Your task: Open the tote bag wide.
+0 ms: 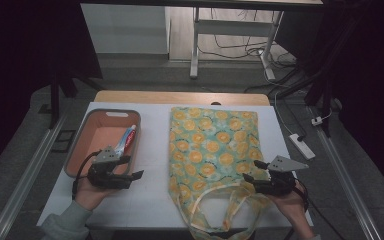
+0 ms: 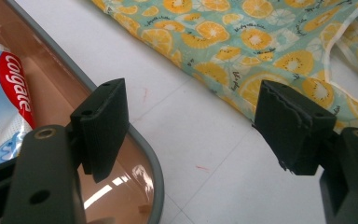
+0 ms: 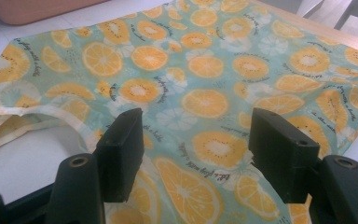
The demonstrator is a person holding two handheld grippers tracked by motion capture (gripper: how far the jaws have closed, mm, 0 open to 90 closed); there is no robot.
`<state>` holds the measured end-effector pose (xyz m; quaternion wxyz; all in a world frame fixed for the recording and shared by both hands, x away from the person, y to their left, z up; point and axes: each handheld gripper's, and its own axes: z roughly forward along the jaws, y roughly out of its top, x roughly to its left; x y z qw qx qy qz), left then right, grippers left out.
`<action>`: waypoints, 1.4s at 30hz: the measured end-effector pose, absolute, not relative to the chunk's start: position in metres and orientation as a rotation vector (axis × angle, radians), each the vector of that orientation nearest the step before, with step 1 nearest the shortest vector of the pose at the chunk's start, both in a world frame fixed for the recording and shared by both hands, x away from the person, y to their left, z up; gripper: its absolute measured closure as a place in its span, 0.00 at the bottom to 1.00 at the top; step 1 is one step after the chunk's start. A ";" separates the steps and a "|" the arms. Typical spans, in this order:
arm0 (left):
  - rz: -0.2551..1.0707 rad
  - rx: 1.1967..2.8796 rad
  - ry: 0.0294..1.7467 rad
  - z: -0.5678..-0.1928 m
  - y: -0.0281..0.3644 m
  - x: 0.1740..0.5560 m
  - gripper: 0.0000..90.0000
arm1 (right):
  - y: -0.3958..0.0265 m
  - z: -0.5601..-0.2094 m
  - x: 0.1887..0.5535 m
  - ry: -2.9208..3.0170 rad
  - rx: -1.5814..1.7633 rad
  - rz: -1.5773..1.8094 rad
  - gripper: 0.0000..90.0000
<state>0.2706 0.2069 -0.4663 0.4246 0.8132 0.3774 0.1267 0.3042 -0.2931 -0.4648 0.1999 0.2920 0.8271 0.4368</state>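
Evidently at the outset: the red-white-and-blue toothpaste tube lies in the salmon-pink plastic tray with a grey rim, along the tray's right wall, cap end pointing away from me, and nothing has hold of it. Just right of the tray, with a strip of bare white tabletop between them, the turquoise cloth tote bag printed with orange slices lies flat, its mouth closed and its pale looped handles trailing toward my edge of the table. My left gripper hovers over the tray's near right corner, jaws spread wide and empty; its own view places the tray rim and the tube beside its left jaw. My right gripper hangs over the bag's near right part, jaws likewise wide apart and holding nothing; its own view looks across the printed cloth. I judge that nothing is yet accomplished: the tube remains to be lifted, the bag's mouth to be opened, and the tube to be placed inside.
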 end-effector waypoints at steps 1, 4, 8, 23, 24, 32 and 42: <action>0.319 2.033 0.944 -0.466 0.207 0.271 0.30 | -0.293 -0.465 0.305 2.312 0.814 1.223 0.39; 0.323 2.034 0.940 -0.467 0.207 0.272 0.30 | -0.293 -0.465 0.306 2.312 0.815 1.222 0.39; 0.344 2.032 0.938 -0.466 0.208 0.269 0.29 | -0.294 -0.466 0.310 2.300 0.820 1.231 0.39; 0.342 2.059 0.868 -0.463 0.196 0.263 0.28 | -0.303 -0.463 0.305 2.238 0.839 1.235 0.39; 0.340 2.059 0.857 -0.462 0.194 0.261 0.28 | -0.302 -0.463 0.305 2.234 0.838 1.233 0.39; 0.316 2.113 0.764 -0.459 0.165 0.252 0.28 | -0.304 -0.466 0.296 2.247 0.853 1.213 0.39; 0.253 2.269 0.569 -0.474 0.101 0.259 0.26 | -0.306 -0.464 0.293 2.235 0.860 1.213 0.39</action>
